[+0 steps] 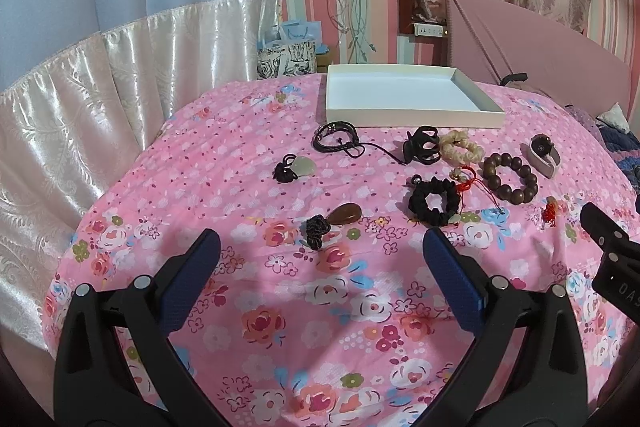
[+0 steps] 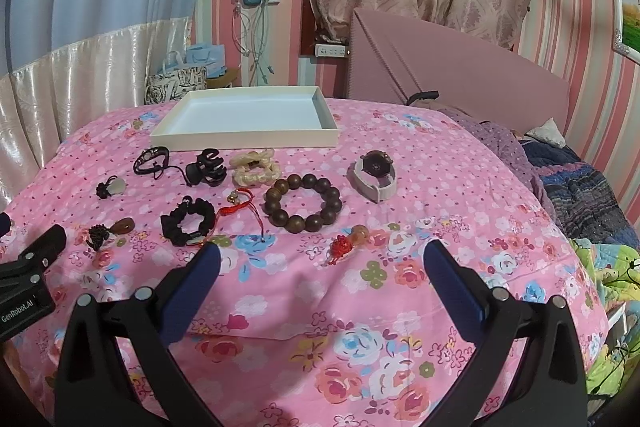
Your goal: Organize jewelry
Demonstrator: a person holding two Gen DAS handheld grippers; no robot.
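Both jaws of the left gripper (image 1: 322, 251) stand wide apart and hold nothing, hovering over the pink floral bedspread (image 1: 320, 327). Just beyond the fingertips lies a brown stone pendant (image 1: 345, 215) with a dark knotted cord. Farther off are a pale disc pendant (image 1: 304, 165) on a black knot and a black braided cord bracelet (image 1: 335, 135). To the right lie a black hair claw (image 1: 421, 143), a cream scrunchie (image 1: 461, 147) touching it, a black scrunchie (image 1: 435, 203), a red string charm (image 1: 467, 179) beside that, a wooden bead bracelet (image 1: 509, 178) and a watch (image 1: 544, 151) on a grey stand. A white shallow box (image 1: 412, 117) sits at the far side, nothing in it. The right gripper's black finger enters at the right edge.

From the right wrist view, the right gripper (image 2: 322, 253) is likewise spread wide with nothing between its blue pads (image 2: 200, 275). Just ahead of it lies a red knotted charm (image 2: 348, 241) with a tan bead. Beyond that are the wooden bead bracelet (image 2: 303, 201), the watch (image 2: 374, 173), the cream scrunchie (image 2: 256, 169) and the black scrunchie (image 2: 188, 221). The white shallow box (image 2: 248, 141) lies behind them all. Part of the left gripper shows at the left edge.
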